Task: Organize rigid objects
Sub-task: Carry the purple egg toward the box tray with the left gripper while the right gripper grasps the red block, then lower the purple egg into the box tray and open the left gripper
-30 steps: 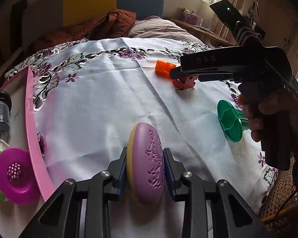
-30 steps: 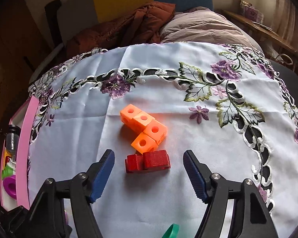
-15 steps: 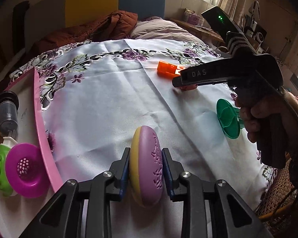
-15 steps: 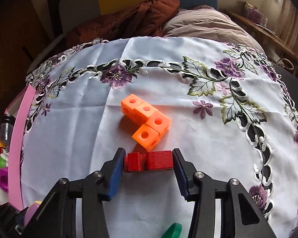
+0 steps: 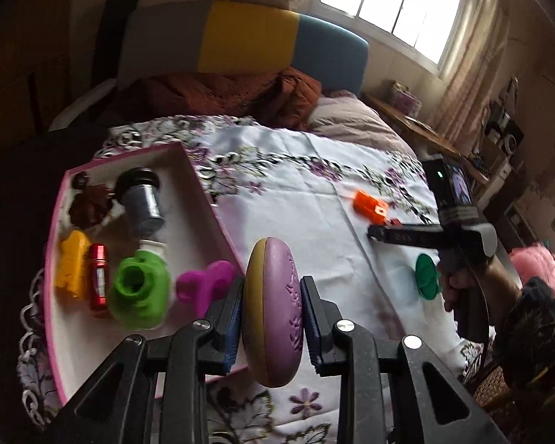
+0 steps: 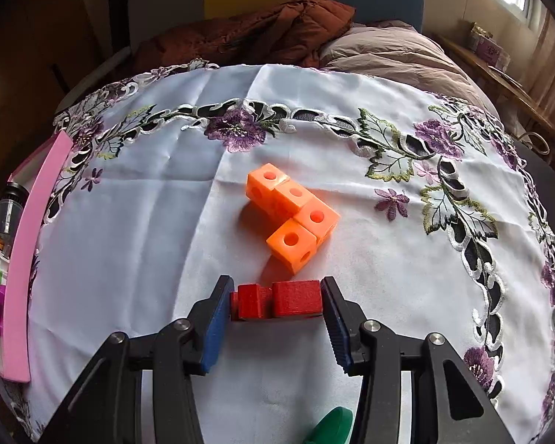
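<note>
My left gripper is shut on a purple and yellow oval disc, held on edge above the near right side of a pink-rimmed tray. The tray holds a green piece, a magenta piece, a red cylinder, a yellow piece and a grey jar. My right gripper is shut on a red block piece on the white cloth. An orange cube piece lies just beyond it.
A green funnel-shaped toy lies on the cloth by the right hand, and its edge shows in the right wrist view. The embroidered cloth covers a round table. A bed with a brown blanket stands behind.
My left gripper has lifted and swung left with the disc, and now hangs over the tray's edge. My right gripper has closed on the red block piece.
</note>
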{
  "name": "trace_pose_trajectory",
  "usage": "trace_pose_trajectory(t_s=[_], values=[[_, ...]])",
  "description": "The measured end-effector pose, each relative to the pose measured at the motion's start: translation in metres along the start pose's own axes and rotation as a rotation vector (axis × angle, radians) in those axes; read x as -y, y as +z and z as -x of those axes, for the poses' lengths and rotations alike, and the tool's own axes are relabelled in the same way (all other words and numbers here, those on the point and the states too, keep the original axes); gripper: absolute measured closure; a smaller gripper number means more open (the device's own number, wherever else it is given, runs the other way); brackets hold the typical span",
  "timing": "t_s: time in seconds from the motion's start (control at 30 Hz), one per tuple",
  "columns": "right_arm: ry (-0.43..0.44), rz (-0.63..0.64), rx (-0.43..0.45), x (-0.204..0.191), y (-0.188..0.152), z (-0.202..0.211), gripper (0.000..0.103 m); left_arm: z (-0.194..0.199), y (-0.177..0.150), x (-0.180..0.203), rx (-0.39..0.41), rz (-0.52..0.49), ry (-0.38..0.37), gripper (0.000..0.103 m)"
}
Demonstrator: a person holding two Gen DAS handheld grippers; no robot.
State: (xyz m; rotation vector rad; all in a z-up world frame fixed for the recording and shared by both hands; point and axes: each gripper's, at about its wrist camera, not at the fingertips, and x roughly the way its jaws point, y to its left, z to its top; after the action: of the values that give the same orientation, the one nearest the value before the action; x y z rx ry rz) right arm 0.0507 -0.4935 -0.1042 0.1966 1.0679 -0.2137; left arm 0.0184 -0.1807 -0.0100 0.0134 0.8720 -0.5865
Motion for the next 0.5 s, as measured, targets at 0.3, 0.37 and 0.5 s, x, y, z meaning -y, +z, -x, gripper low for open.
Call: trace_pose_trajectory(t_s=[0.3,0.37,0.5], values=[[-0.008,0.017,0.004,-0.002,-0.001,0.0,0.055,0.018,-0.017,-0.103,-0.002,0.22,0.194,0.075],[-0.008,0.018,0.004,-0.002,0.0,0.0,0.055,0.014,-0.023,-0.112,-0.016,0.244,0.214,0.075],[-0.01,0.02,0.004,-0.002,0.0,0.0,0.055,0.005,-0.03,-0.116,-0.042,0.252,0.226,0.074]])
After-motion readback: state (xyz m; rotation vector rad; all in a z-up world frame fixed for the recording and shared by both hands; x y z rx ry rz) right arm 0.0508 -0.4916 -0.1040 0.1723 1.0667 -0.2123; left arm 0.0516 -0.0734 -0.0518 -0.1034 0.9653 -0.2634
